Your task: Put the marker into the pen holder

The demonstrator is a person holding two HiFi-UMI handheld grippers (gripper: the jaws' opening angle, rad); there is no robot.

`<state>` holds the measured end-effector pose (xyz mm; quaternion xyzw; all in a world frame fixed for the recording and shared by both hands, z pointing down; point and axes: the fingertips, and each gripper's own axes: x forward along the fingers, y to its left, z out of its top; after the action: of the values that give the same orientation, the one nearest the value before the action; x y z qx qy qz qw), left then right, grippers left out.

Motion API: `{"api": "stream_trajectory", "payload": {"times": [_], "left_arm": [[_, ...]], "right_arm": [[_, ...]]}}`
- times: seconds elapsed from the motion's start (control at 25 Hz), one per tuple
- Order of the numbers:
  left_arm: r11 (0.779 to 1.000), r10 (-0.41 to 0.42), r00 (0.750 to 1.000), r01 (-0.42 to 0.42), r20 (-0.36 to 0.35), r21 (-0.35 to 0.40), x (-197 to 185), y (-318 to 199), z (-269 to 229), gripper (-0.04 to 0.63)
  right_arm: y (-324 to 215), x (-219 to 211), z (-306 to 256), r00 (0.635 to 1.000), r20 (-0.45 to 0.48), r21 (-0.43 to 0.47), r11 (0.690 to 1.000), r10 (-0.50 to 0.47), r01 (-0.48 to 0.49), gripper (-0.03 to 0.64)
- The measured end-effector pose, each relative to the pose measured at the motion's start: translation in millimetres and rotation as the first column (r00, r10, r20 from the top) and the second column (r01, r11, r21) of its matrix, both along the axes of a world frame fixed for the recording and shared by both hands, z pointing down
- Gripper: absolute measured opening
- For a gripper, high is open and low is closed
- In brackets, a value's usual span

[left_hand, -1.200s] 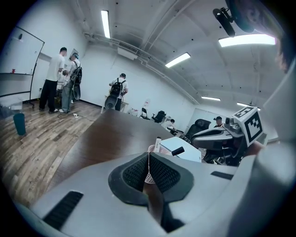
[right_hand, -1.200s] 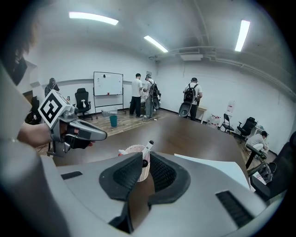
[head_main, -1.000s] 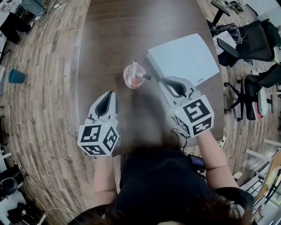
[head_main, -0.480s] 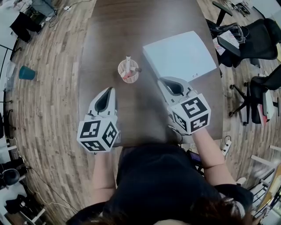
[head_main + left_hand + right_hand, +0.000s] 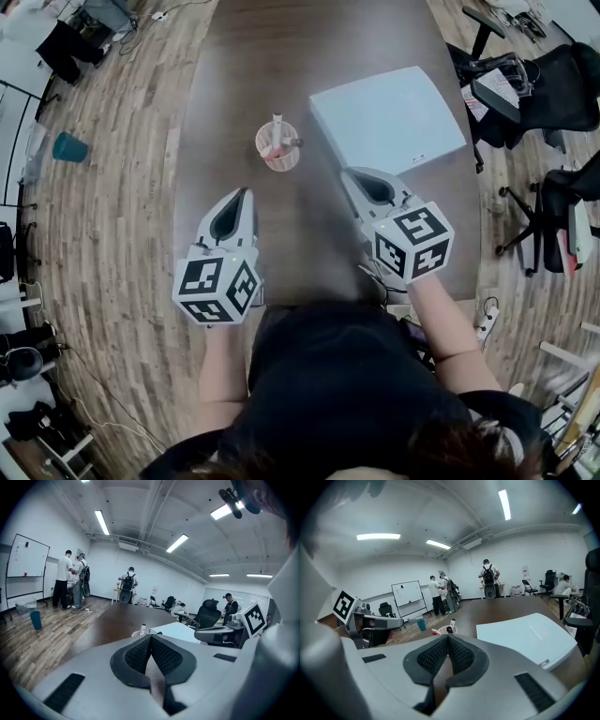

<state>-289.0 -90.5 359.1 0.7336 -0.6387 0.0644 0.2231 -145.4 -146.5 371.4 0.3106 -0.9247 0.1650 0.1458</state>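
The pen holder point(image 5: 279, 150), a pale mesh cup, stands on the dark table point(image 5: 253, 56) with a white marker point(image 5: 277, 127) upright in it and a dark-capped marker point(image 5: 295, 143) leaning at its rim. My right gripper point(image 5: 352, 173) sits to the holder's right and nearer me. Its jaws have just been closing and are now shut, with nothing between them. Left of the holder and nearer me, my left gripper point(image 5: 243, 194) is shut and empty. The holder point(image 5: 443, 630) shows just past the shut tips of the right gripper point(image 5: 448, 636), and the holder point(image 5: 139, 632) also beyond the left gripper point(image 5: 150, 636).
A flat white box point(image 5: 389, 117) lies on the table to the right of the holder, close beside my right gripper. Office chairs point(image 5: 553, 84) stand off the table's right side. A teal bin point(image 5: 67, 147) sits on the wood floor at left. People stand far across the room point(image 5: 70, 578).
Both grippers have drawn back from the holder toward me. A dark marker that reached from the right gripper's tips to the holder one second ago now rests in the holder, apart from the gripper.
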Motion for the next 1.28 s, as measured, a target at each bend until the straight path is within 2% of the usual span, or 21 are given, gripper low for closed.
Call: {"api": "stream_trajectory", "payload": {"times": [0.36, 1.28], "left_arm": [[1.0, -0.014, 1.0, 0.014, -0.006, -0.013, 4, 13, 5, 0.028], [0.999, -0.042, 0.999, 0.042, -0.015, -0.009, 0, 29, 8, 0.028]], "right_arm": [[8, 10, 5, 1.0, 0.006, -0.032, 0.999, 0.025, -0.025, 0.018], [17, 13, 7, 0.999, 0.008, -0.033, 0.999, 0.038, -0.037, 0.018]]}}
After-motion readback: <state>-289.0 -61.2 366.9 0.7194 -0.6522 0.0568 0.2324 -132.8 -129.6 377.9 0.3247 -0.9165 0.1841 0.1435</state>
